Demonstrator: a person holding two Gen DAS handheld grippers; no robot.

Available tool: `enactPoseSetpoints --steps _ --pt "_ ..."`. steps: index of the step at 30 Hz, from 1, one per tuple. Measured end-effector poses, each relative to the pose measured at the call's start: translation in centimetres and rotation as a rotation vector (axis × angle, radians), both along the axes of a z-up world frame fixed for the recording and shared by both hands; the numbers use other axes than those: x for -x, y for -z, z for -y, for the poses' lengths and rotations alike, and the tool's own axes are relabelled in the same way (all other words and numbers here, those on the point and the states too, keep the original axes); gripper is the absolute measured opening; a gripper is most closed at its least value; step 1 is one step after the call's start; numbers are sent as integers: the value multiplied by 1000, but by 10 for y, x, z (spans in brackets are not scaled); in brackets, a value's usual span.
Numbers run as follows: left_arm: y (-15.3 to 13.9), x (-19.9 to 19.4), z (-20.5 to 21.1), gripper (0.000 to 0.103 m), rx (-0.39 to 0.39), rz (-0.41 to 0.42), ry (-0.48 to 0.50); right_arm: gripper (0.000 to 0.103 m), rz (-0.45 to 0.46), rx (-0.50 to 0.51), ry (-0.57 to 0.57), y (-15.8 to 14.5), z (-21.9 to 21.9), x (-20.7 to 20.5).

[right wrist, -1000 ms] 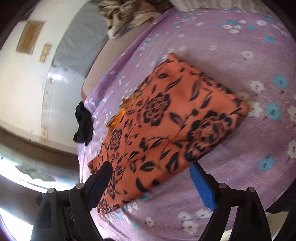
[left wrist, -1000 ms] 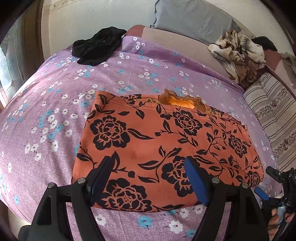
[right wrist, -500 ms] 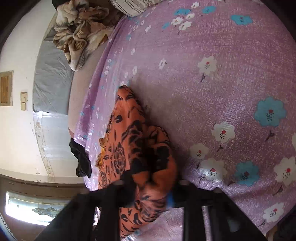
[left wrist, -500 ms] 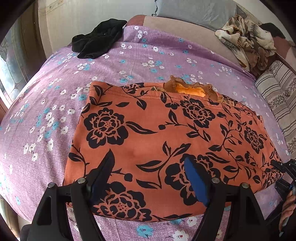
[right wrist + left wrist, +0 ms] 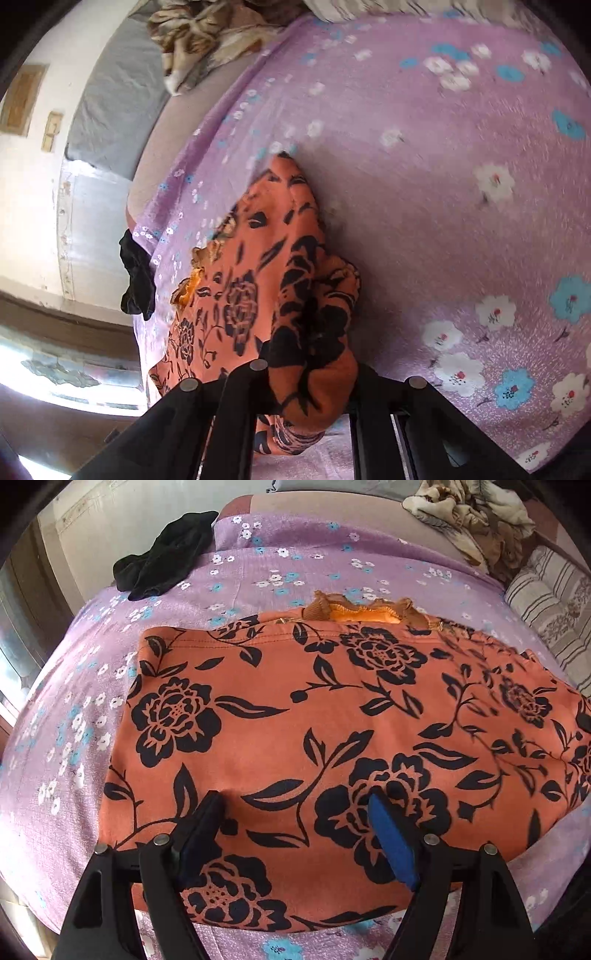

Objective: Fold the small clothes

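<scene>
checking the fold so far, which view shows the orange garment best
Left wrist: the orange garment lies spread on the bed. Right wrist shows it edge-on, one end bunched in the shut right gripper.

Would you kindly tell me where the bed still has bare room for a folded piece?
Free: purple sheet between the orange floral garment and the black clothes, and along the garment's left edge. Crowded: the far right, by the crumpled blanket and striped cushion.
</scene>
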State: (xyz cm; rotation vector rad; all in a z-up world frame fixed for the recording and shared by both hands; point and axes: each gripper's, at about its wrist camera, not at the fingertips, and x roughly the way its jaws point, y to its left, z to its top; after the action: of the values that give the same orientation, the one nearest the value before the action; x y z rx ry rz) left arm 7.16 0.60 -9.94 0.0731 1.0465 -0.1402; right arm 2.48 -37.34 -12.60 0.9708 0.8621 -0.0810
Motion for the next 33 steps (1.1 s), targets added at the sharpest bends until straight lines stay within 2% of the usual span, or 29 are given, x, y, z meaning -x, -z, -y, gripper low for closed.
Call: enactPoseSetpoints --steps 4,6,8,10,12,14,16,18,21,25,27,29,30,31,33 --pt "-30 8 -51 81 161 71 -143 8 154 208 -137 -87 -57 -20" --pt "-48 18 -86 81 207 134 -232 8 232 266 -226 -123 -100 -31" --pt "-64 31 -126 81 227 192 -326 8 301 345 -337 -150 -158 -38" --pt "-73 45 -163 81 236 230 -405 9 347 386 -467 -158 -221 -42" --pt "-77 59 -196 81 234 252 -473 9 341 397 -588 -143 -281 -45" --pt "-75 66 -221 81 229 243 -518 9 291 404 -704 -109 -334 -52" --pt "-67 72 -239 81 235 222 -539 12 187 392 -810 -55 -375 -65" --pt "-62 76 -247 81 239 202 -536 13 40 350 -863 -5 -396 -76" --pt "-59 79 -249 81 239 209 -520 13 85 331 -823 -14 -393 -74" --pt "-61 74 -243 81 264 221 -492 11 181 320 -788 -52 -393 -77" --pt "-65 74 -240 81 263 228 -485 14 204 317 -762 -61 -398 -84" --pt "-67 72 -240 81 268 220 -484 36 160 317 -796 -44 -408 -83" --pt "-69 71 -240 81 274 217 -481 73 109 288 -858 -25 -416 -85" --pt "-72 72 -239 81 276 219 -476 75 78 238 -910 -11 -419 -83" --pt "-76 71 -235 81 283 221 -447 75 169 236 -892 -17 -413 -69"
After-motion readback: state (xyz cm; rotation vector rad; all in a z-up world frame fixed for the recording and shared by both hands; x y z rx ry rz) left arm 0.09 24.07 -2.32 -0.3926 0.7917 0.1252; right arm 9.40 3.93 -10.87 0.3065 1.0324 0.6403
